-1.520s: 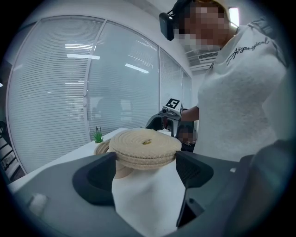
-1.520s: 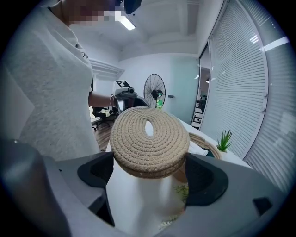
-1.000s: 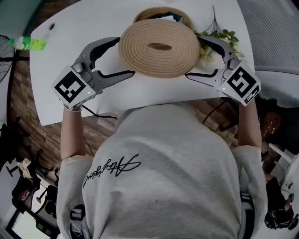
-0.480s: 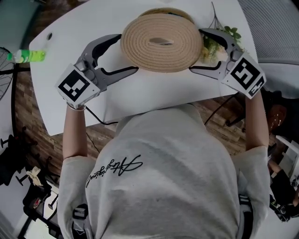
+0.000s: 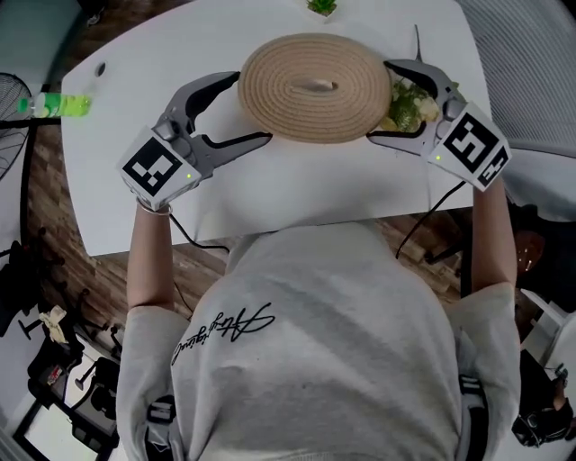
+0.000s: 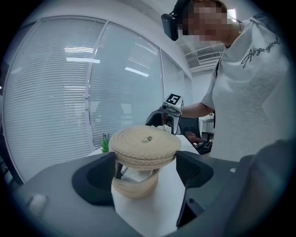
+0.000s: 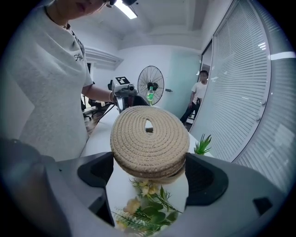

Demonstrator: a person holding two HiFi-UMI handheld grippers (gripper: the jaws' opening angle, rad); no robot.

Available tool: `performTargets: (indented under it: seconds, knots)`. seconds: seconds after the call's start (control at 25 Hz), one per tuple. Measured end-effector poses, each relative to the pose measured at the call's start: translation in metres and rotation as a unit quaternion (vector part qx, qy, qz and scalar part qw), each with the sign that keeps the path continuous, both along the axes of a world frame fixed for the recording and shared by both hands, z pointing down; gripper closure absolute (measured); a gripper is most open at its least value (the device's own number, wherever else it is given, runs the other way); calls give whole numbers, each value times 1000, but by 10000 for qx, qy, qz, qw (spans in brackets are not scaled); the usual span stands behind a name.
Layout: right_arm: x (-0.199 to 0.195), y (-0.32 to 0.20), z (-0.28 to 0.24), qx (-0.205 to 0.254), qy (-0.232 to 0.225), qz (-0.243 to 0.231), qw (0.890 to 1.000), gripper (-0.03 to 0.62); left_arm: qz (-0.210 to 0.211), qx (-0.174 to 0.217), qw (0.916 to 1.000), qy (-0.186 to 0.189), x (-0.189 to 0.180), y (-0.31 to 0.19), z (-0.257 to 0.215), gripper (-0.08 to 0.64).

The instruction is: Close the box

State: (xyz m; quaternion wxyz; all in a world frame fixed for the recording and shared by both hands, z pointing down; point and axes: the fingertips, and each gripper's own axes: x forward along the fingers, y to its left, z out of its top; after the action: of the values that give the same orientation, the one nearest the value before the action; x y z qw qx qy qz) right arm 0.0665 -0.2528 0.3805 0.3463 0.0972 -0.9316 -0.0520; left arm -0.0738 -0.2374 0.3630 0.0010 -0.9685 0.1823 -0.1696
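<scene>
A round woven rope lid (image 5: 315,75) with a slot in its middle hangs between my two grippers over the white table (image 5: 297,185). My left gripper (image 5: 250,109) clasps its left rim and my right gripper (image 5: 382,99) its right rim, each with its jaws spread wide against the edge. In the left gripper view the lid (image 6: 145,144) sits slightly above the rim of the matching woven box (image 6: 135,187), with a gap showing between them. The right gripper view shows the lid (image 7: 149,139) filling the space between the jaws. From the head view the box is hidden under the lid.
A spray of artificial flowers (image 5: 407,102) lies on the table under my right gripper (image 7: 148,175). A small green plant (image 5: 322,5) stands at the far edge and a green bottle (image 5: 54,103) at the left. A fan (image 7: 151,85) and a standing person (image 7: 199,96) are beyond the table.
Both grippers have carried the lid away from the body and lower, from in front of the box to directly over it. The box rim, seen behind the lid before, is now covered.
</scene>
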Motion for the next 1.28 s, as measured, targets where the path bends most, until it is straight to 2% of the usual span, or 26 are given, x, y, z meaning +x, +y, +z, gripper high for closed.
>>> performTargets:
  seconds: [0.2,0.44,0.6,1.0,1.28]
  knots:
    - [4,-20,3,-43,62,-263,9996,106,-278,-56,9996,61,6,-12,4,160]
    - [-12,-51,14,-135,197,-521,9984,106,-506,-208,9984,-122,-13,-34,23,160]
    - [-12,-57,25,-231,225,-605,9976,106,-612,-303,9976,-121,-12,-40,31,160]
    - [-13,-69,46,-409,400,-696,9959,106,-711,-547,9957,-233,-12,-49,51,160]
    - [-14,-67,50,-515,372,-698,9955,110,-669,-702,9951,-172,-13,-48,55,160]
